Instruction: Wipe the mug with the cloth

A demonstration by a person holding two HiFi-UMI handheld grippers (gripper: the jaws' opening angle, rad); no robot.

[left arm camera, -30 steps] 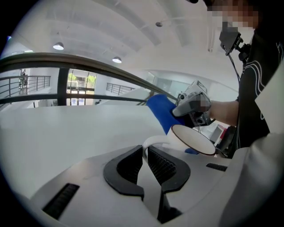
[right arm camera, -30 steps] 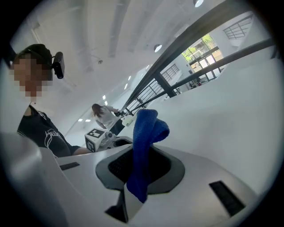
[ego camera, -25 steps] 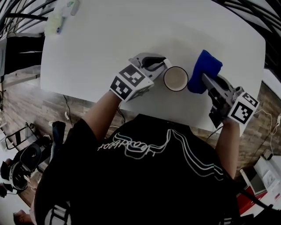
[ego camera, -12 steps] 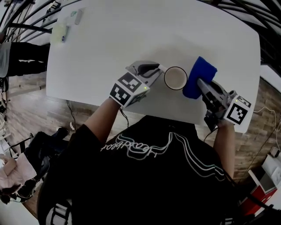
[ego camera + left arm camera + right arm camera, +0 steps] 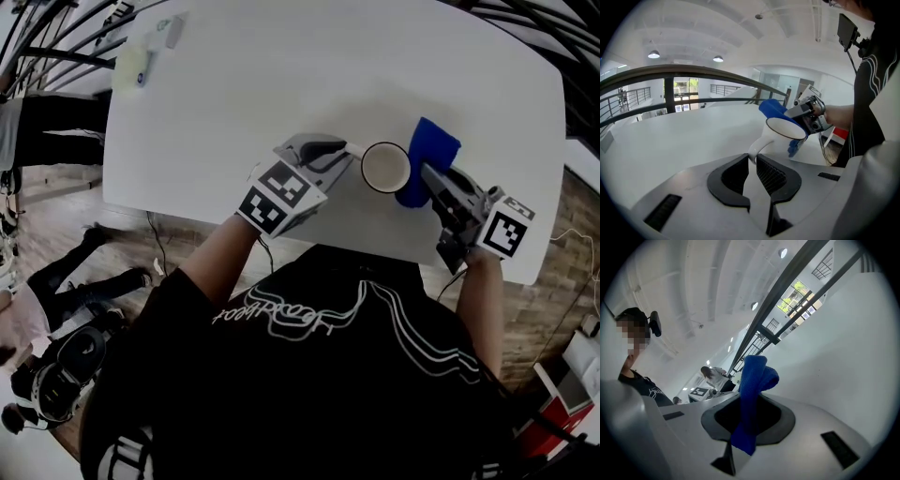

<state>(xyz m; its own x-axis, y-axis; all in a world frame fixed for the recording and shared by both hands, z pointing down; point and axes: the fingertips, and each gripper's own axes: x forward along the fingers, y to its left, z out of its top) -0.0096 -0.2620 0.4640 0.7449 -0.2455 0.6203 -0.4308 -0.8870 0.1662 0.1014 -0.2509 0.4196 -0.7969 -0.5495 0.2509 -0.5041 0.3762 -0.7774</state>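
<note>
A white mug (image 5: pixel 385 167) with a dark rim stands on the white table (image 5: pixel 281 84). My left gripper (image 5: pixel 345 156) is shut on the mug's handle (image 5: pixel 754 152); its jaws have just eased open a little, and the handle still sits between the pads. In the left gripper view the mug (image 5: pixel 783 137) is just past the jaws, tilted away from them. My right gripper (image 5: pixel 427 178) is shut on a folded blue cloth (image 5: pixel 431 155), which lies against the mug's right side. In the right gripper view the cloth (image 5: pixel 757 373) stands up out of the right gripper (image 5: pixel 749 404).
A pale green object (image 5: pixel 131 66) and a small bottle (image 5: pixel 171 28) lie at the table's far left corner. The near table edge (image 5: pixel 375 246) runs just in front of my body. A second person (image 5: pixel 56 281) is on the wooden floor to the left.
The mug and both grippers sit slightly further right in the head view. The cloth has closed in on the mug's right side and is partly hidden behind it.
</note>
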